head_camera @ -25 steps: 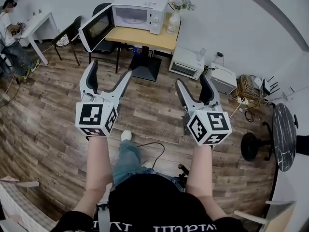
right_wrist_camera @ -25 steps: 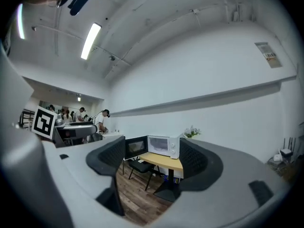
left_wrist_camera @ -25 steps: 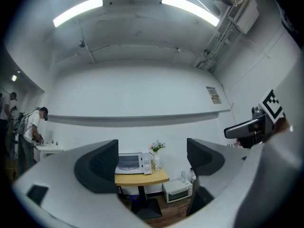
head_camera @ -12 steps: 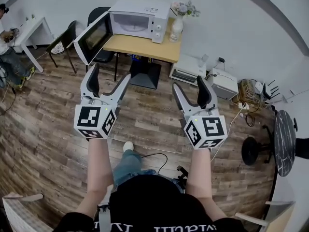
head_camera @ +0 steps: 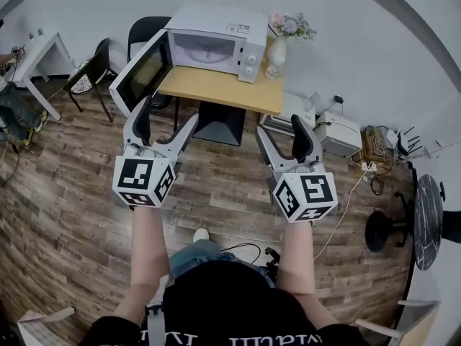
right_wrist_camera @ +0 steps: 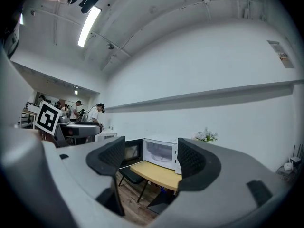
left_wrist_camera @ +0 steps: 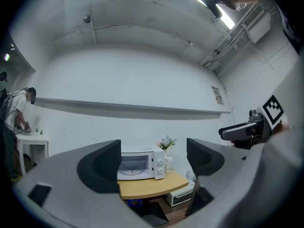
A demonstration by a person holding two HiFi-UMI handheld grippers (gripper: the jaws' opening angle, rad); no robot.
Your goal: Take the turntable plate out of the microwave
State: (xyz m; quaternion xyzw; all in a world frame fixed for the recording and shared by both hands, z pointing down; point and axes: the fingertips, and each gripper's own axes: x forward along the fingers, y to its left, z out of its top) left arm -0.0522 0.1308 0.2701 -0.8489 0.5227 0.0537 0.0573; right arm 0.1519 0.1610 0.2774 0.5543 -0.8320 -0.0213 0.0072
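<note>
Left gripper [head_camera: 164,115], right gripper [head_camera: 282,132]: wide, empty. Round glass turntable plate [head_camera: 204,50] far beyond fingertips; likely heavy, slick, breakable; pinch rim.

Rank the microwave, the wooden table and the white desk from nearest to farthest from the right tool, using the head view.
1. Wooden table, just ahead, slightly left.
2. Microwave, on the table's back part.
3. White desk, far left.
</note>
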